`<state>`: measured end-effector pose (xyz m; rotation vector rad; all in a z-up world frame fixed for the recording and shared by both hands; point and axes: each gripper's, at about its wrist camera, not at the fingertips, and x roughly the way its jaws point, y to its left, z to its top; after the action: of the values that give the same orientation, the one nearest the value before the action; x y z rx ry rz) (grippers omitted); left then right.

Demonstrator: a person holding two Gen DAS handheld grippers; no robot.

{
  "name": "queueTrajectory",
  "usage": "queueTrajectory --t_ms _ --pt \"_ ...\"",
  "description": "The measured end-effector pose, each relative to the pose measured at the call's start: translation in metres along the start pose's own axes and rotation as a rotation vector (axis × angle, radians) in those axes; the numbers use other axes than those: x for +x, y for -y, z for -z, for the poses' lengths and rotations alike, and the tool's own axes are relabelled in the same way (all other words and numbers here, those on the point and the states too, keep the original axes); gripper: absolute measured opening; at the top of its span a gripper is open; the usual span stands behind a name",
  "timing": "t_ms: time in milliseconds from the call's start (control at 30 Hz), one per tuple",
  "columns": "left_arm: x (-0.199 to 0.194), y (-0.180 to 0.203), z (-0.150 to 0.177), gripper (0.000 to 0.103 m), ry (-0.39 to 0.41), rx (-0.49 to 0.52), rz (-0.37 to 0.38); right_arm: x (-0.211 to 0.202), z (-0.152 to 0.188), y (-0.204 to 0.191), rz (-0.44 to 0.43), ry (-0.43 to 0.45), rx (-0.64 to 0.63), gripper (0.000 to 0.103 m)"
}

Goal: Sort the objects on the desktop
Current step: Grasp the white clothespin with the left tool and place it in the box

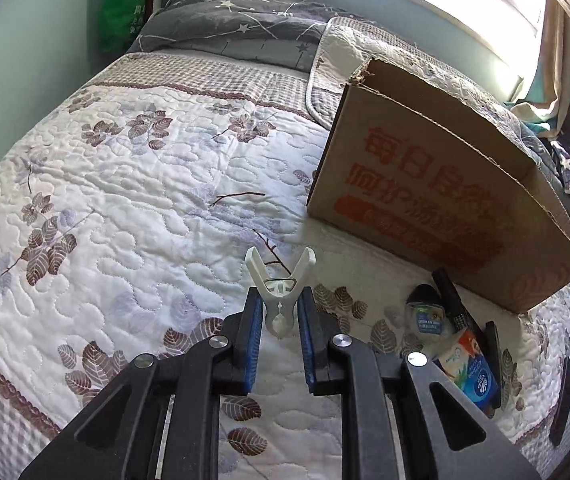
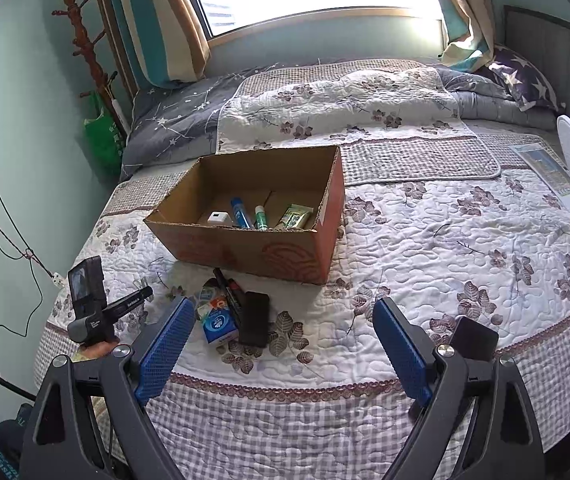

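The left gripper [image 1: 281, 320] has its jaws closed on a white plastic spring clamp [image 1: 280, 286], handles splayed toward 12 o'clock above the quilted bed [image 1: 125, 184]. The right gripper [image 2: 283, 344] gapes wide, holding nothing; the cardboard box [image 2: 253, 246] sits at its 12 o'clock.

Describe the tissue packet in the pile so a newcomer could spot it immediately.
Find the open cardboard box on the quilted bed; a small pile of items lies on the quilt just in front of its near wall. The tissue packet sits at the pile's near edge, beside a flat black phone-like slab. It is the only blue-and-white item there, with a round white logo.
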<state>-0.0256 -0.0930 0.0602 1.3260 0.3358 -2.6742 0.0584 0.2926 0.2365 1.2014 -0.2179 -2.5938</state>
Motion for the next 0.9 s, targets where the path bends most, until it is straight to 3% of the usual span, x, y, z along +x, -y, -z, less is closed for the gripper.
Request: queueTrajectory --t_ms 133,233,433,600,767,900 --pt "-0.02 0.005 -0.005 0.103 0.046 -0.011 0.049 0.003 0.002 0.003 -0.007 -0.015 0.016 0.091" --pt "-0.044 0.024 -0.016 0.103 0.109 0.046 0.1 0.003 0.0 0.006 -0.012 -0.014 0.034 0.091" --pt "-0.074 0.094 -0.075 0.103 0.218 0.192 0.199 0.008 0.006 0.0 -0.051 -0.046 0.036 0.091" --pt "-0.031 0.167 -0.118 0.103 0.103 0.314 0.19 0.015 0.009 -0.003 -0.082 -0.081 0.041 0.091" --pt "0.036 0.216 -0.116 0.103 -0.08 0.374 0.125 0.015 0.007 0.01 -0.073 -0.082 0.09 0.091" --pt "0.066 0.229 -0.108 0.103 -0.134 0.368 0.083 0.015 0.005 0.019 -0.074 -0.082 0.117 0.091"
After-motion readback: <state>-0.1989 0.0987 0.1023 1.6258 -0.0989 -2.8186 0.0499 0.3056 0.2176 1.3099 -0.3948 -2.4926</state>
